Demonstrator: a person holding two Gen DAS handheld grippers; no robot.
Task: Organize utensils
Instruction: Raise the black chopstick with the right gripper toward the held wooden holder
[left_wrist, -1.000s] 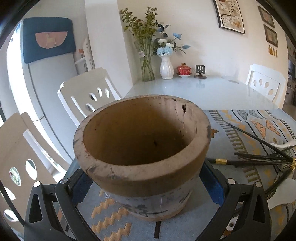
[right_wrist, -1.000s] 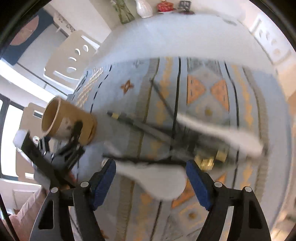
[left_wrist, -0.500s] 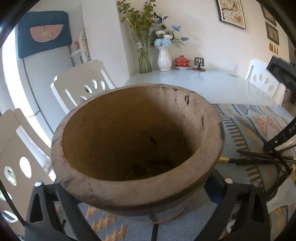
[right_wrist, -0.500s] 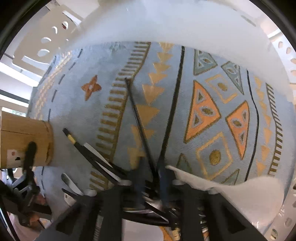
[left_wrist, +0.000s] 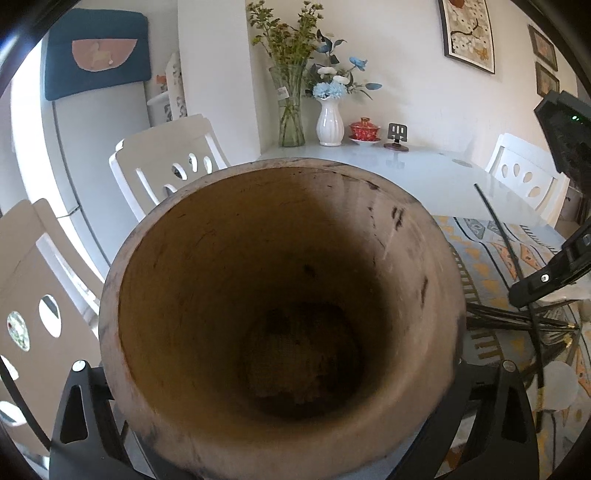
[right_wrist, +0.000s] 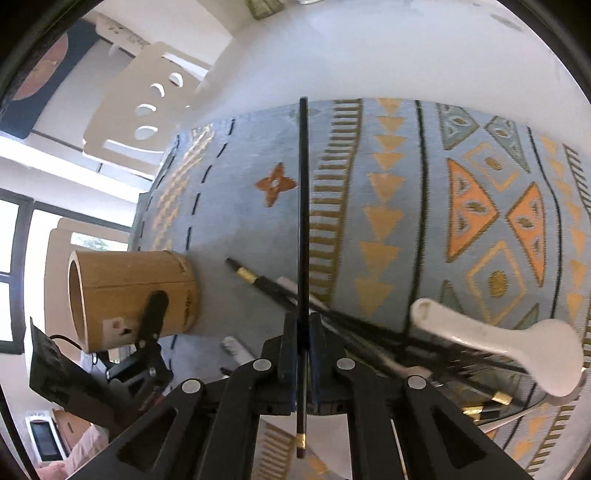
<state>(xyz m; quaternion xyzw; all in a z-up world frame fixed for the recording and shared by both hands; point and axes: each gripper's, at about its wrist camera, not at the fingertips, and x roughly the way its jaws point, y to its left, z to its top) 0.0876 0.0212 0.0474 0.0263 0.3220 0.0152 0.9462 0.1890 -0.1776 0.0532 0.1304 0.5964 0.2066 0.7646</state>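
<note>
A wooden pot is clamped between the fingers of the left gripper, its open mouth tipped toward the left wrist camera so that the dark, bare bottom is seen. In the right wrist view the same pot is seen at the left edge of the patterned mat, with one black finger of the left gripper pressed on its side wall; whether its base touches the mat cannot be told. The right gripper is closed tight on a single black chopstick, which is pinched between the two blue pads and points straight away from the camera over the mat, its gold-banded end sticking out behind the jaws. From the left wrist view that chopstick is seen slanting up from the right gripper. The remaining utensils lie in a loose pile on the mat just beside the right gripper: several dark chopsticks with gold bands, crossed over one another, and a white ceramic spoon resting on top of them at the right. The mat is spread on a white table, and white chairs are drawn up beside it. At the far end of the table stand a white vase of flowers and a glass vase.
</note>
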